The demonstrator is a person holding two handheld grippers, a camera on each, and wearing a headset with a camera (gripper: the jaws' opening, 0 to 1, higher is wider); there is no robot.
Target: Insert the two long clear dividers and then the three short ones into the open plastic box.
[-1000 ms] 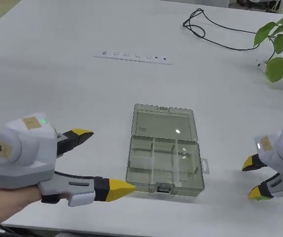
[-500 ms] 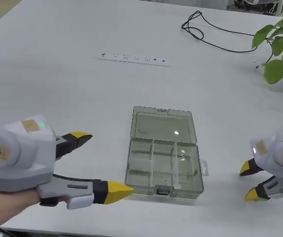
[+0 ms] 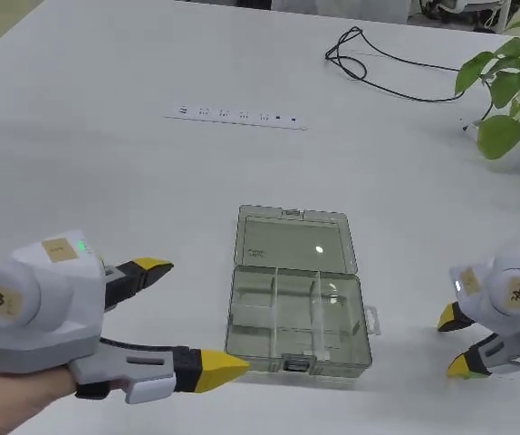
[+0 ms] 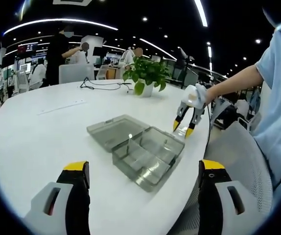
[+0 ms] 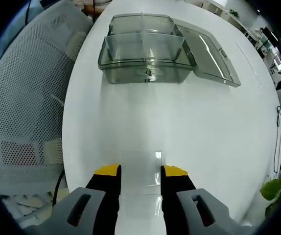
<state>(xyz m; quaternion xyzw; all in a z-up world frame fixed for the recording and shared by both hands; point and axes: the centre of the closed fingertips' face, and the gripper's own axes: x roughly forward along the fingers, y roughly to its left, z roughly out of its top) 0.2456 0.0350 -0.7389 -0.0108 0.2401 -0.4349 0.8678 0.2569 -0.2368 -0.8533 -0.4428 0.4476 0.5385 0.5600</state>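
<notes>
In the head view the open plastic box (image 3: 292, 237), smoky and clear with its flat lid laid back, sits on the smooth white table (image 3: 106, 163) between the left gripper (image 3: 187, 315), its yellow-tipped jaws wide apart, and the right gripper (image 3: 453, 341), its jaws less apart; thin clear walls (image 3: 276, 304) split its tray. In the left gripper view the box lies ahead of the spread jaws. In the right gripper view a thin flat clear strip (image 5: 158, 164) lies on the table between the parted jaws, and I cannot tell if it touches them; the box stands well ahead.
</notes>
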